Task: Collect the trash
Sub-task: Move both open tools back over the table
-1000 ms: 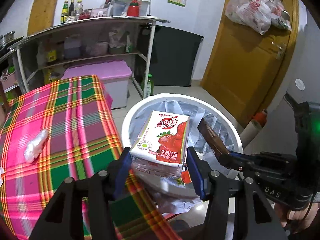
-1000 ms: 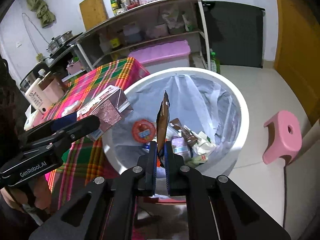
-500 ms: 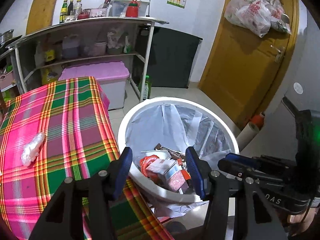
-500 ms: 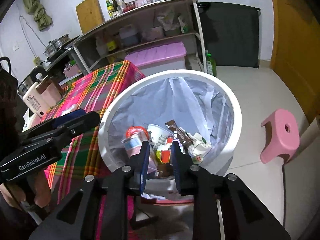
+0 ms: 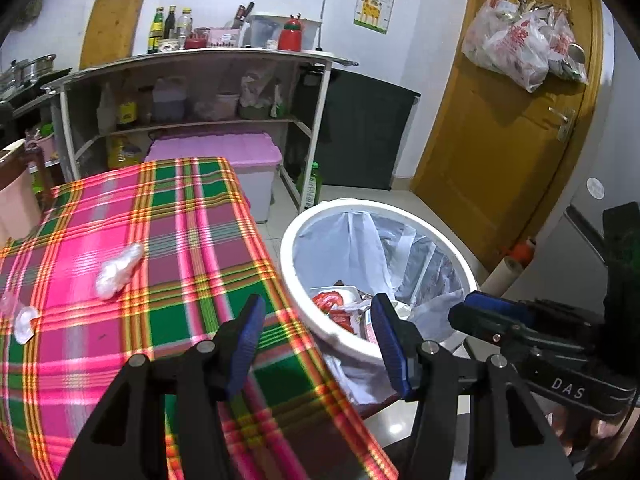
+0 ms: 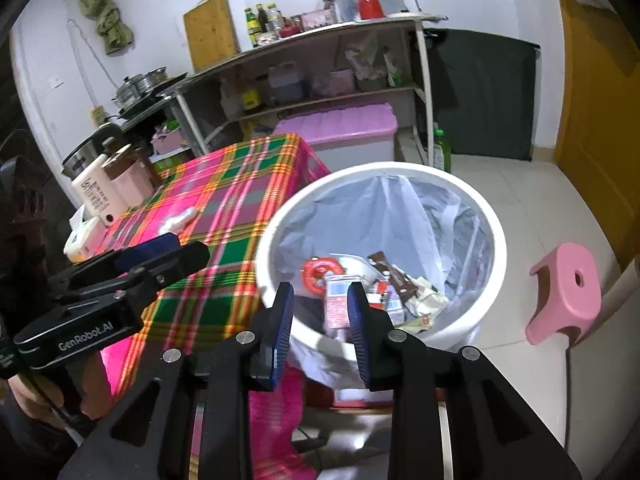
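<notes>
Left claw (image 5: 316,334): it is standing wide open at the bottom middle of the left view, holding nothing. Its blue pads (image 5: 246,338) are looking bumpy and its arms are hard black plastic.
Right claw (image 6: 320,326): it is standing partly open at the bottom middle of the right view. Its jaws have just been opening, and nothing is sitting between them.
Bin (image 6: 494,240): it is round and white, with a smooth thick rim. A thin, crinkly plastic bag (image 6: 400,208) is lining it. It is sitting on the floor, right of the surface.
Trash in the bin: a strawberry milk carton (image 6: 338,308), a round red lid (image 6: 320,274), a brown wrapper (image 6: 394,274) and other bits are lying at the bottom.
Trash left out: a soft, crumpled white wad (image 5: 118,270) is lying on the surface, at the middle left of the left view. Small clear scraps (image 5: 24,318) are lying near the left edge.
Surface (image 5: 180,240): a checked cloth in pink, green and yellow is covering it. The cloth is hanging over the edge just beside the bin.
Open room: pale floor tiles (image 6: 520,184) are showing right of the bin, and a pink plastic stool (image 6: 566,292) is standing there at the middle right.
</notes>
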